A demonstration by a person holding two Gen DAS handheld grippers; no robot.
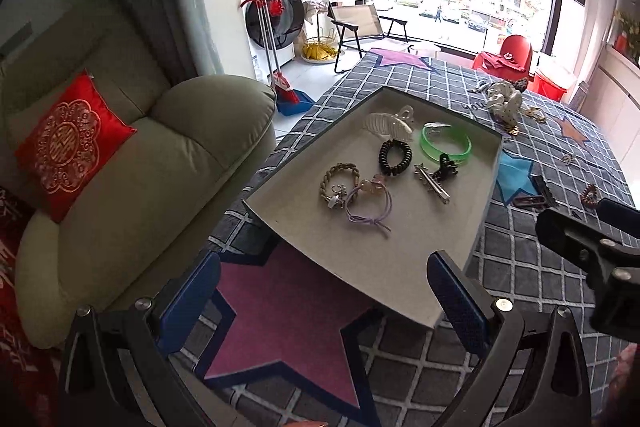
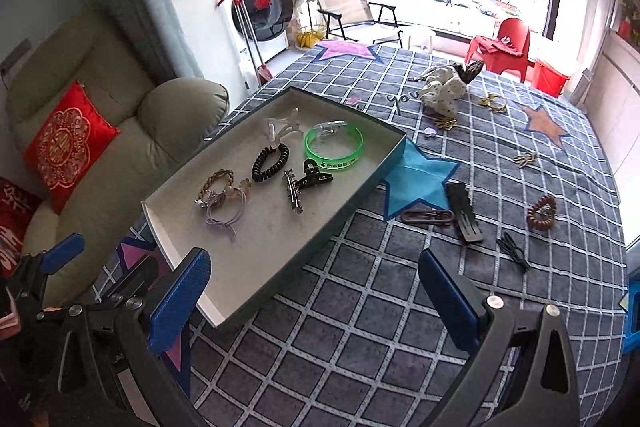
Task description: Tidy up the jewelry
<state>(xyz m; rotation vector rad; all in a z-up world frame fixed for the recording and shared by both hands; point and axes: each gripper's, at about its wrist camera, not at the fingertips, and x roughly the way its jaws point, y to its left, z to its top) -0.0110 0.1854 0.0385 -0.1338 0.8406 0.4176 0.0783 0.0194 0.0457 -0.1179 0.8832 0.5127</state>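
A shallow grey tray [image 1: 404,291] [image 2: 256,267] lies on the checked cloth. It holds a green bangle [image 1: 445,143] [image 2: 333,147], a black coil tie [image 1: 395,157] [image 2: 270,162], a clear claw clip [image 1: 387,124], a braided bracelet [image 1: 338,183], a purple hair tie [image 1: 366,205] [image 2: 224,213] and metal and black clips [image 1: 434,179]. Loose on the cloth lie a brown coil tie [image 2: 542,213], a black comb clip [image 2: 464,213], a brown clip [image 2: 427,217] and a thin black clip [image 2: 514,251]. My left gripper [image 1: 324,299] is open and empty before the tray. My right gripper [image 2: 314,301] is open and empty at the tray's near corner.
A spotted scrunchie [image 2: 446,87] and gold pieces [image 2: 494,103] lie at the cloth's far side. A green armchair [image 1: 132,163] with a red cushion [image 1: 68,143] stands left of the table. A washing machine, folding chair and red chair stand by the window.
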